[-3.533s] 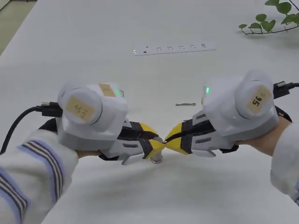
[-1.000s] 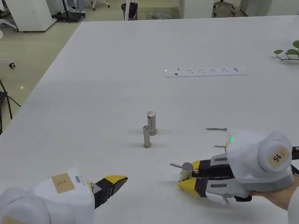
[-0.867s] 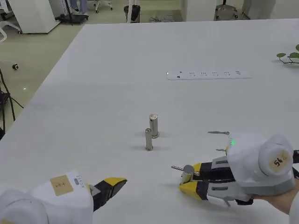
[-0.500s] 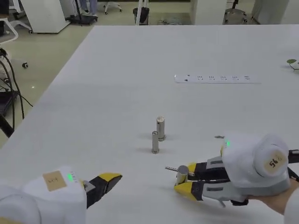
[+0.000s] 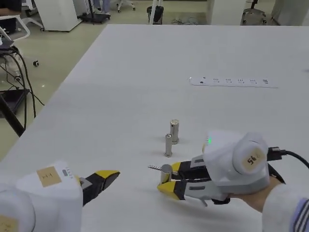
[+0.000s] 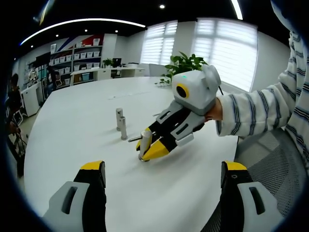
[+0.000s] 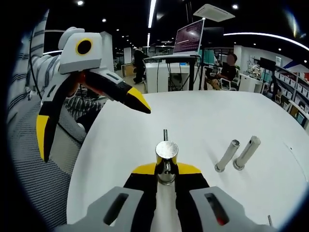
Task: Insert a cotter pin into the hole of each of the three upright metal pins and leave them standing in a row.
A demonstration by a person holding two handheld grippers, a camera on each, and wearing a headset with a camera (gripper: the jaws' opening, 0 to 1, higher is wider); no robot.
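Item: right gripper (image 5: 166,180), jaws narrow and clamped on one metal pin (image 5: 166,170), gripped on its shaft below the flat round head, roughly upright between the yellow fingertips; whether its foot touches the white table (image 5: 120,87) cannot be told. Through the held pin, near its top, a thin cotter pin (image 5: 154,167) projects straight ahead of the jaw tips, away from the gripper body. Ahead and to the right of the jaws in the right gripper view, two more metal pins, the nearer (image 7: 227,155) and the farther (image 7: 247,152), stand just beside each other on the table, apart from the gripper. Ahead and to the left, well apart, the left gripper (image 5: 108,178), jaws spread wide, nothing between them, tips pointing toward the held pin. Farthest off, beyond the two standing pins, a white power strip (image 5: 233,82) lies flat. Markings: round tan sticker (image 5: 251,159) on the right gripper's rear, handwritten digits, 95 or 56 by orientation; tan sticker (image 5: 48,176) on the left gripper, writing illegible.
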